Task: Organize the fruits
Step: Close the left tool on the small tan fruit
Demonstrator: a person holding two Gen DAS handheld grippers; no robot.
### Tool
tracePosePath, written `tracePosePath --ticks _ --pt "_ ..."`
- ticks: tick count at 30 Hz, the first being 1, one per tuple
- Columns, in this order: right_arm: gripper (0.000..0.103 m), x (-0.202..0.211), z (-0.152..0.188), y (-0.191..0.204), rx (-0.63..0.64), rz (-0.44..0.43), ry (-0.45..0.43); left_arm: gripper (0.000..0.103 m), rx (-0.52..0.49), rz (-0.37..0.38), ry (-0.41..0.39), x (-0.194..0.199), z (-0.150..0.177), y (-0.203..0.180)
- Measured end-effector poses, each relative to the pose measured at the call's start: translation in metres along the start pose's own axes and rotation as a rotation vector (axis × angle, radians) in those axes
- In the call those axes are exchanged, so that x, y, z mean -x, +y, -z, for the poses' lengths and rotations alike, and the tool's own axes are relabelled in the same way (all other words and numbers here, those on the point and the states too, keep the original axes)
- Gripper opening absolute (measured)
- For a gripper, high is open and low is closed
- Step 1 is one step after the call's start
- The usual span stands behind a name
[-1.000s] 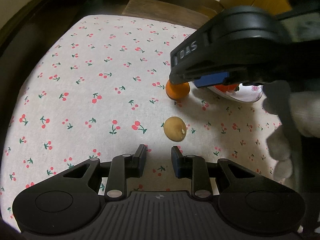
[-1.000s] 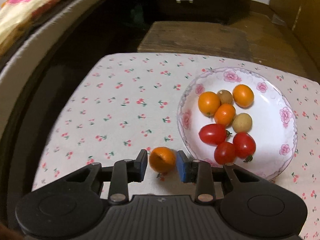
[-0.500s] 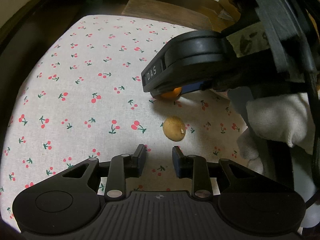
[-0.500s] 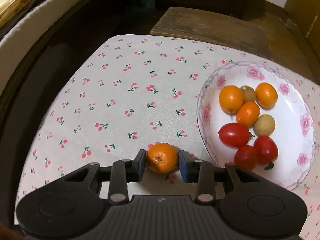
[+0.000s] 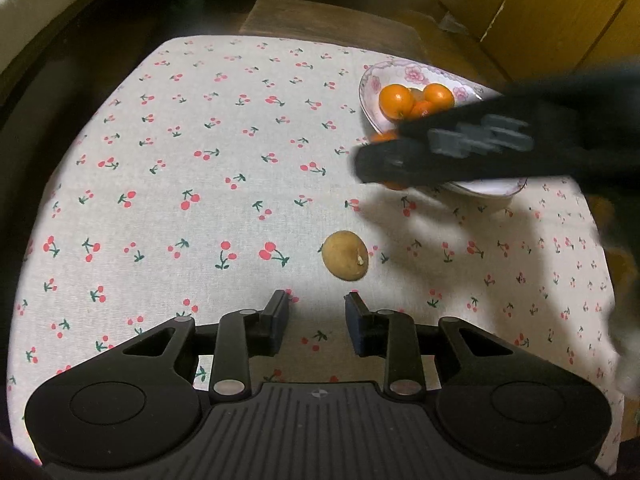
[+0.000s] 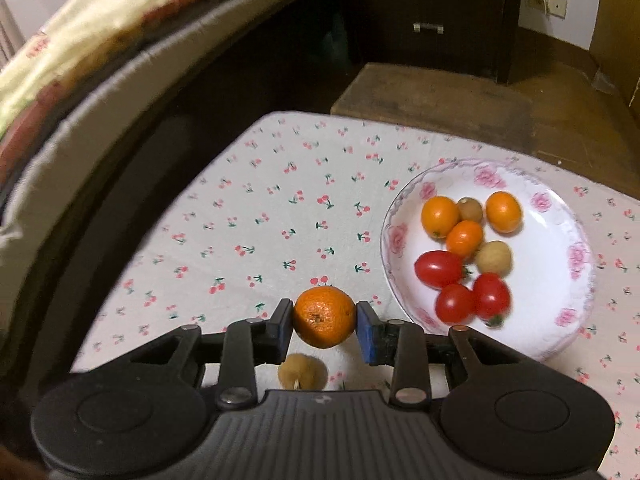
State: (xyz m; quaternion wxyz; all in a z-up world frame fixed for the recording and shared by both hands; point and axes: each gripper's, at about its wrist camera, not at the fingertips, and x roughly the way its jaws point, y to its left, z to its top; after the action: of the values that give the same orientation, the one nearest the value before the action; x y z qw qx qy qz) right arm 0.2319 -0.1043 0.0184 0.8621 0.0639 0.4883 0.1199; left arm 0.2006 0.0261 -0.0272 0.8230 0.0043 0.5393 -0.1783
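A bench (image 5: 168,200) draped in a white cloth printed with small red cherries fills both views. To its left runs a bed (image 6: 80,80) with a pink floral cover, and a dark chest of drawers (image 6: 432,12) stands behind.

A white bowl (image 6: 568,248) with pink roses on its rim sits on the right side of the bench. It holds three small oranges (image 6: 439,216), three red cherry tomatoes (image 6: 438,269) and two tan round fruits (image 6: 494,257).

The right gripper (image 6: 325,322) is held above the cloth, just left of the bowl's near rim. Its jaws are clenched on a mandarin (image 6: 324,316), one blue pad on each side, the fruit's stem dimple facing the camera. In the left wrist view this gripper (image 5: 384,168) appears as a blurred black bar crossing in front of the bowl (image 5: 372,88), hiding most of its contents; only slivers of the mandarin (image 5: 382,136) show around it.

The left gripper (image 5: 316,312) is low over the near edge of the bench, pointing forward. Its jaws are spread apart with nothing between them.

A tan longan-like fruit (image 5: 345,255) lies alone on the cloth, just ahead of the left gripper's jaws and slightly toward the right pad, not touching either. In the right wrist view the same fruit (image 6: 302,370) sits below the held mandarin, partly cut off by the gripper body.
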Motion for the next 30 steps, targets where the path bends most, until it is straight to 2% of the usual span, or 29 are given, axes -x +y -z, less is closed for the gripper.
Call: tracePosePath --ticks 5,12,19,30 --pt "0.034 0.029 0.018 -0.021 -0.027 -0.041 -0.028 0.042 0.043 0.012 -0.014 0.009 -0.006 0.005" --pt "0.034 0.048 0.038 -0.055 -0.069 -0.057 -0.039 0.048 0.031 -0.006 -0.016 0.001 -0.014 -0.017" --pt "0.035 0.056 0.052 -0.088 -0.116 -0.087 -0.062 0.057 0.013 -0.077 -0.018 -0.015 -0.019 -0.033" --pt "0.035 0.054 0.055 -0.111 -0.164 -0.125 -0.073 0.046 0.034 -0.130 -0.006 -0.030 -0.028 -0.036"
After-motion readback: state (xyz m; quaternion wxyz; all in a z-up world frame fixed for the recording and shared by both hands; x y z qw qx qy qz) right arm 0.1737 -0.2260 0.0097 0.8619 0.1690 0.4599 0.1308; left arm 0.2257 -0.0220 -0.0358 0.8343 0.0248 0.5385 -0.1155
